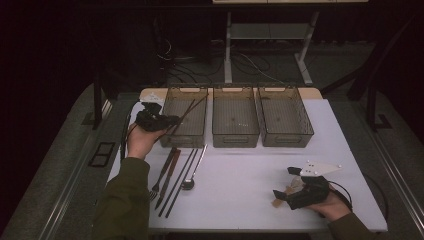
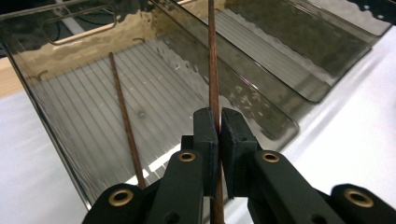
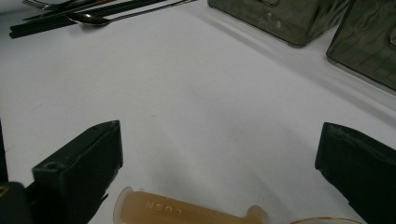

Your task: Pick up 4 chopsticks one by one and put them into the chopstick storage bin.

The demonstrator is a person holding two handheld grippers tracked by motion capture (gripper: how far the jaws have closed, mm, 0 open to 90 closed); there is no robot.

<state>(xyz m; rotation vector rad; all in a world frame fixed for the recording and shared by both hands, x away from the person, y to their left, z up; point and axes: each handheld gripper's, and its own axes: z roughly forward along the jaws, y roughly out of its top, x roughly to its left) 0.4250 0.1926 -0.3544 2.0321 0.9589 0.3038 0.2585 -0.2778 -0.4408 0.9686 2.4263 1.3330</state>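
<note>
Left gripper view: your left hand-held gripper (image 2: pixel 218 133) pinches a brown chopstick (image 2: pixel 213 70) over the left bin (image 2: pixel 70 60).
A second chopstick (image 2: pixel 125 121) lies inside this bin. Your right hand-held gripper (image 3: pixel 219 158) rests spread wide on the table (image 3: pixel 196 93).

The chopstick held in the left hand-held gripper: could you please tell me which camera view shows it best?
The left gripper view: the brown chopstick runs up between the shut jaws of the left hand-held gripper, over the leftmost bin. The high view shows the chopstick only as a thin line slanting over that bin.
</note>
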